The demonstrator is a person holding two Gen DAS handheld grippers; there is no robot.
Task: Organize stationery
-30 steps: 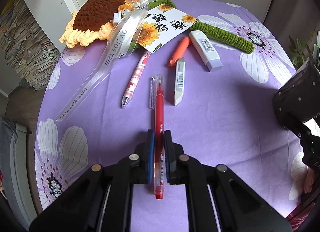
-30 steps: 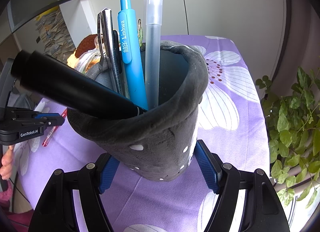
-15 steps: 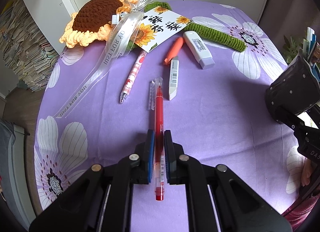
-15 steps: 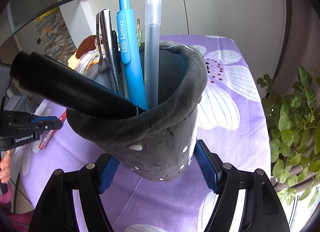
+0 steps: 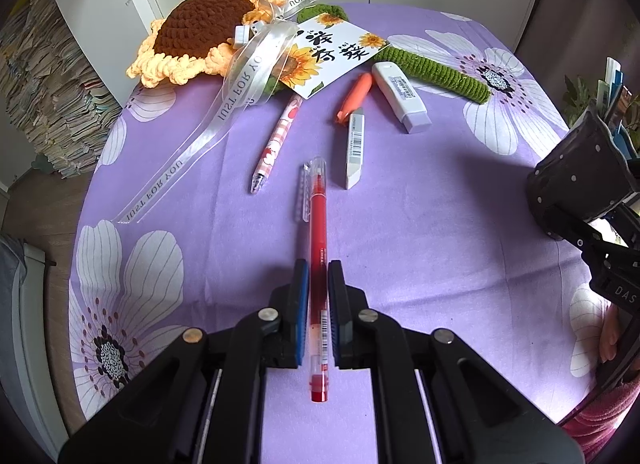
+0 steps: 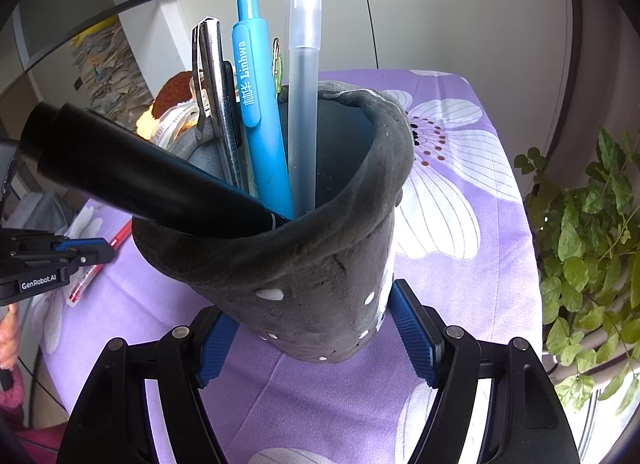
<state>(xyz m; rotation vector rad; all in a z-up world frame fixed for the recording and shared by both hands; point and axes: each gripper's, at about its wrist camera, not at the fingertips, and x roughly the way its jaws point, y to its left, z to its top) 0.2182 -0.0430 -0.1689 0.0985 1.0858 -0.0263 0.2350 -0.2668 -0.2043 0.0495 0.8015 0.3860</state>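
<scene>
My right fingers (image 6: 316, 340) clamped the grey pen pot (image 6: 304, 256), tilted above the counter (image 5: 420, 224); my left fingers (image 5: 318, 284) pinched the red pen (image 5: 319, 232) mid-barrel. I judged it best to swing it upright, then lower it into the pot's open right side.

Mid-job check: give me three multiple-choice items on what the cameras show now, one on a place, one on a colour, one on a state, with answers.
1. Where does the white eraser lie?
A. in the holder
B. on the cloth, right of the red pen's cap
C. under the sunflower

2. What colour is the pen in the left gripper?
A. red
B. blue
C. black

3. What does the right gripper hold?
A. nothing
B. a plant
C. the grey pen holder

Answers:
1 B, it lies beside the red pen.
2 A, red barrel between the fingers.
3 C, both pads press its base.
</scene>
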